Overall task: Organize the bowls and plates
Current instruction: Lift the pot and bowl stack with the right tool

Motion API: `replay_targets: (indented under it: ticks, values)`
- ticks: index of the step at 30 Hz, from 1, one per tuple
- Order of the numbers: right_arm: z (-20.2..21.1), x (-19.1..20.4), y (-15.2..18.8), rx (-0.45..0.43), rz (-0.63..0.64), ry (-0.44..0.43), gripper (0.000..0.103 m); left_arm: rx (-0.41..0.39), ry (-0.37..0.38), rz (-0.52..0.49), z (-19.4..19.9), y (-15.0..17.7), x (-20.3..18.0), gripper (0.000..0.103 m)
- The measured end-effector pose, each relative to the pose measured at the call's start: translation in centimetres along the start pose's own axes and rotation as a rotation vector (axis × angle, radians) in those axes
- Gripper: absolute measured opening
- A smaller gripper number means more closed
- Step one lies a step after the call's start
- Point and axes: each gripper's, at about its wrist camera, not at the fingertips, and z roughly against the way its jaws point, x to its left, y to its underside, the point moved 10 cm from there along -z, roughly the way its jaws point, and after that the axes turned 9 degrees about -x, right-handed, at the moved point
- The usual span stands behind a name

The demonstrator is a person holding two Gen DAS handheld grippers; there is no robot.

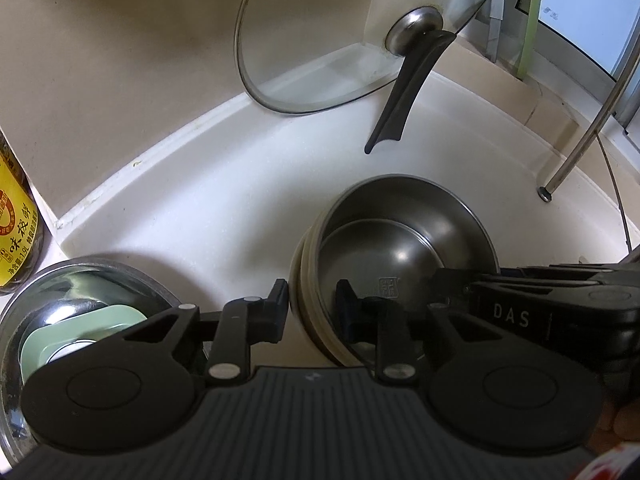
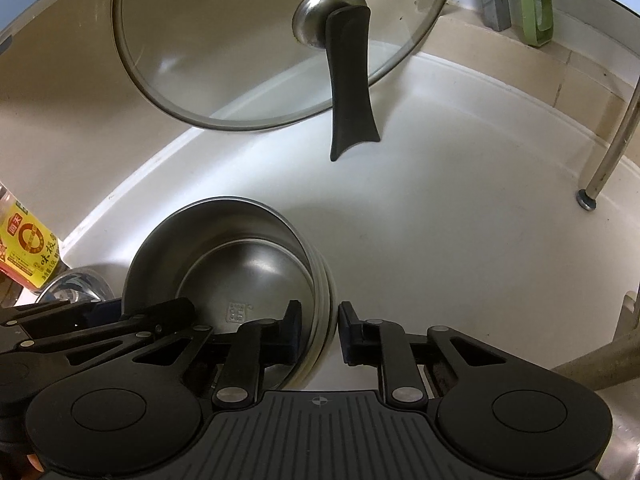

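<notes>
A stack of steel bowls (image 1: 404, 236) with cream outer walls stands on the white counter (image 1: 224, 196). My left gripper (image 1: 312, 304) straddles the stack's left rim, one finger outside and one inside, shut on it. My right gripper (image 2: 319, 326) straddles the same stack (image 2: 240, 248) at its right rim, one finger inside and one outside, also shut on it. The other gripper's body shows at the side in each view. A shiny steel bowl (image 1: 84, 284) holding a pale green dish (image 1: 80, 332) sits to the left.
A glass pot lid (image 1: 352, 32) with a black handle leans in the back corner; it also shows in the right wrist view (image 2: 280, 40). A yellow-labelled bottle (image 1: 16, 232) stands at the left. A steel rack leg (image 2: 608, 152) rests on the counter at the right.
</notes>
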Motion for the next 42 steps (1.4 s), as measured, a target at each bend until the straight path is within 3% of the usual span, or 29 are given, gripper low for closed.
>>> replay_targets:
  ticks: [19, 42]
  values:
    - [1.1, -0.1, 0.4, -0.078, -0.036, 0.026, 0.020, -0.044, 0.013, 0.018, 0.3, 0.2, 0.1, 0.023]
    - [1.8, 0.4, 0.1, -0.094, -0.030, 0.025, 0.013, -0.004, 0.013, 0.042, 1.6, 0.9, 0.5, 0.021]
